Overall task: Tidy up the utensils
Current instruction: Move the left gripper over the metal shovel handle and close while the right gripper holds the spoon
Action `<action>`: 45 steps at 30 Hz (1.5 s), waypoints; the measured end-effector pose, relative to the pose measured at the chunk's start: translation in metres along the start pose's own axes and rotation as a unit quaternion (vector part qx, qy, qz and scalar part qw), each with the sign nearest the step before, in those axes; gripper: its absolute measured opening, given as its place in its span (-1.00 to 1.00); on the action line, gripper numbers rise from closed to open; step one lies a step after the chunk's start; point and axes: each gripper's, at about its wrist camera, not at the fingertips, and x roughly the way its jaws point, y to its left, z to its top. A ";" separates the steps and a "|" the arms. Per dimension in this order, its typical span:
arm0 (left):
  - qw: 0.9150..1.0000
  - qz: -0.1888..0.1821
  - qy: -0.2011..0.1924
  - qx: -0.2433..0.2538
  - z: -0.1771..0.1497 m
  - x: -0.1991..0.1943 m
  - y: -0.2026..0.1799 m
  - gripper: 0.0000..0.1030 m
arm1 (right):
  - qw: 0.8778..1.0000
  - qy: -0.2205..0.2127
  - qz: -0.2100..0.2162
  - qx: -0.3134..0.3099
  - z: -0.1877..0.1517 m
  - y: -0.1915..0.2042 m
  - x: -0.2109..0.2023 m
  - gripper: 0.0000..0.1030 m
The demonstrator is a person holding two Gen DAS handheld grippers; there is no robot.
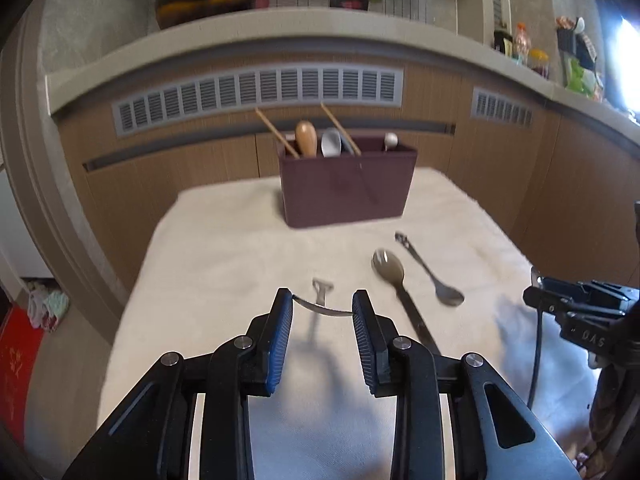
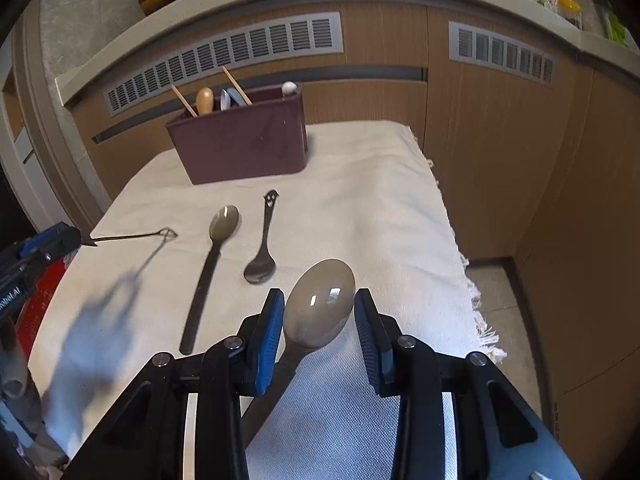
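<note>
My left gripper (image 1: 322, 307) is shut on a thin metal utensil (image 1: 320, 309) whose curved head spans the two pads, while its loop-ended handle (image 2: 168, 234) sticks out level above the cloth. A large grey spoon (image 2: 320, 304) has its bowl clamped in my right gripper (image 2: 318, 300), the dark handle slanting down to the left under the fingers. Two spoons lie on the cloth: a long dark-handled one (image 2: 208, 264) and a small one with a smiley-face handle (image 2: 265, 236). At the far end stands the maroon holder (image 1: 348, 196) with chopsticks and spoons.
A white cloth (image 2: 360, 200) covers the table, its fringed edge on the right. Wooden cabinets with vent grilles (image 1: 260, 92) rise close behind the holder. Red items (image 1: 16, 360) sit on the floor to the left. The right gripper (image 1: 560, 308) shows at that view's right edge.
</note>
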 end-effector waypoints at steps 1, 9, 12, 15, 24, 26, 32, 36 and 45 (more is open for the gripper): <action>1.000 -0.001 -0.005 0.000 0.003 -0.003 0.000 -0.40 | 1.000 -0.005 0.000 -0.003 0.002 0.001 -0.003 -0.35; 1.000 -0.007 -0.025 -0.001 0.013 -0.019 0.001 -0.50 | 0.998 -0.049 0.013 -0.030 0.021 0.015 -0.030 -0.46; 0.999 -0.009 -0.035 0.001 0.016 -0.030 -0.002 -0.53 | 0.997 -0.061 0.016 -0.037 0.026 0.019 -0.038 -0.58; 0.999 -0.012 -0.047 0.004 0.020 -0.037 -0.003 -0.56 | 0.997 -0.065 0.020 -0.044 0.030 0.023 -0.042 -0.82; 1.000 -0.005 0.010 -0.028 0.006 -0.019 0.023 -0.54 | 0.999 -0.032 0.022 -0.037 0.027 0.014 -0.022 -0.79; 0.999 -0.001 0.030 -0.032 -0.004 -0.012 0.028 -0.53 | 0.999 -0.030 0.022 -0.032 0.027 0.008 -0.016 -0.77; 0.995 0.011 0.083 -0.049 -0.037 0.005 0.044 -0.49 | 0.999 -0.013 0.036 -0.005 0.034 -0.002 0.000 -0.77; 0.993 0.014 0.102 -0.051 -0.050 0.003 0.054 -0.35 | 0.999 -0.020 0.033 -0.021 0.039 0.009 -0.008 -0.80; 0.992 -0.017 0.125 -0.020 -0.078 -0.015 0.047 -0.09 | 0.996 -0.057 0.044 -0.047 0.053 0.030 -0.045 -0.90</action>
